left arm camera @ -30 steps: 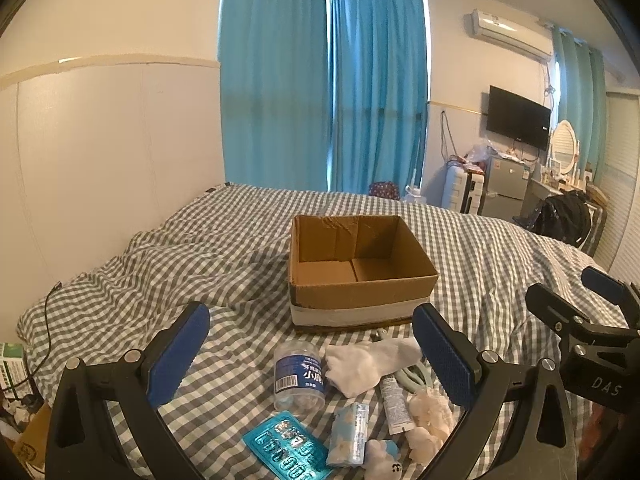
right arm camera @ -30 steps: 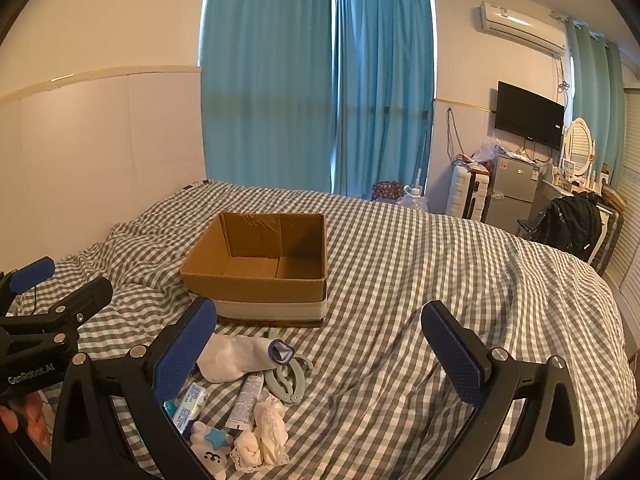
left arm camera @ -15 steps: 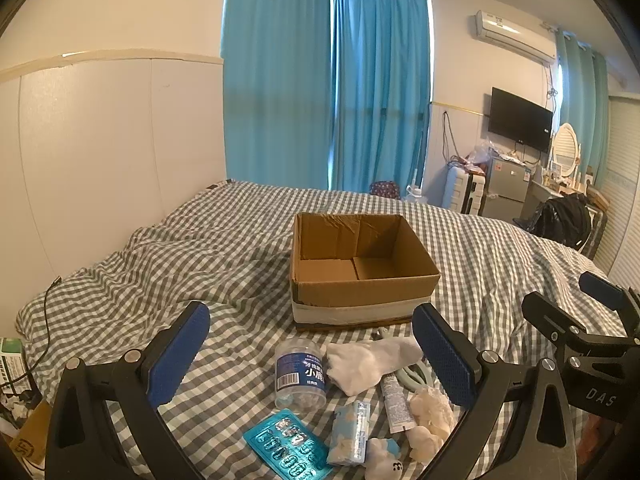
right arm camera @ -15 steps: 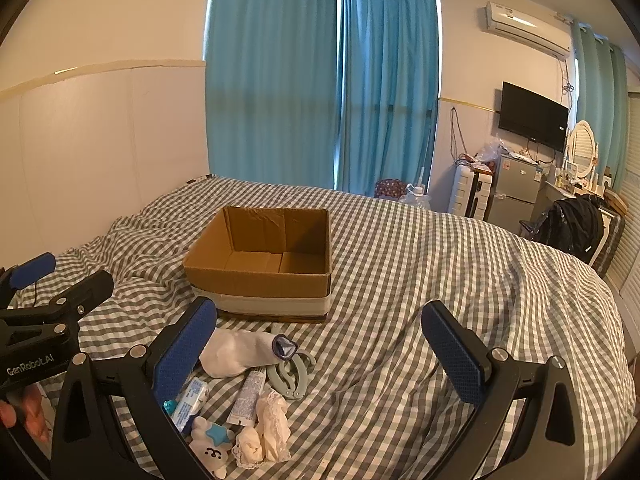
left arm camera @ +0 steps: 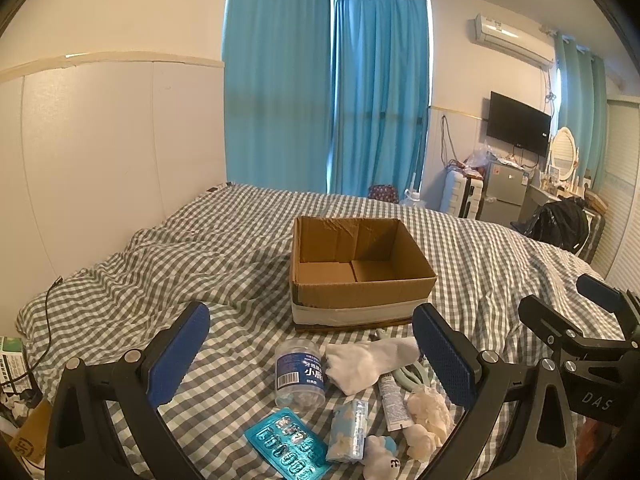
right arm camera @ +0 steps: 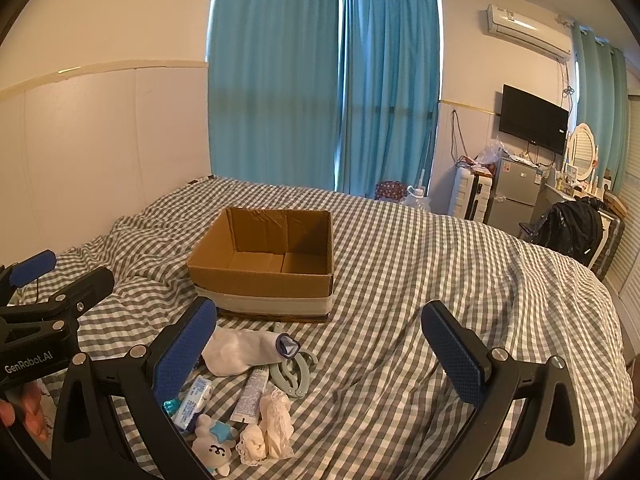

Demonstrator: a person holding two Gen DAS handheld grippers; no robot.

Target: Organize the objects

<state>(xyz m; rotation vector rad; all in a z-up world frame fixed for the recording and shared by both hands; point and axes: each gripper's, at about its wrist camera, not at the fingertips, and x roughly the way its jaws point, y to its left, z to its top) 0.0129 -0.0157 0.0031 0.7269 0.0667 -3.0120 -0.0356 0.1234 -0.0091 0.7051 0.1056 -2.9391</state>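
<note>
An open, empty cardboard box (left arm camera: 360,276) (right arm camera: 264,268) sits on the checked bed. In front of it lie a clear bottle with a blue label (left arm camera: 300,376), a white sock (left arm camera: 364,364) (right arm camera: 240,350), a teal blister pack (left arm camera: 288,446), a tissue pack (left arm camera: 348,430) (right arm camera: 194,398), a small tube (left arm camera: 392,400) (right arm camera: 252,394), a lace cloth (left arm camera: 428,416) (right arm camera: 272,424), a plush toy (right arm camera: 214,446) and a grey-green clip (right arm camera: 294,372). My left gripper (left arm camera: 312,356) is open above the pile. My right gripper (right arm camera: 320,356) is open, just right of the pile.
The checked bedspread (right arm camera: 440,300) spreads wide to the right. A white wall panel (left arm camera: 100,160) runs along the left. Blue curtains (left arm camera: 324,100), a TV (right arm camera: 534,124), a small fridge (right arm camera: 516,196) and a black bag (right arm camera: 572,228) stand beyond the bed.
Both views have shifted slightly, with the box and pile a touch lower and nearer. Both grippers stay open and nothing on the bed has moved.
</note>
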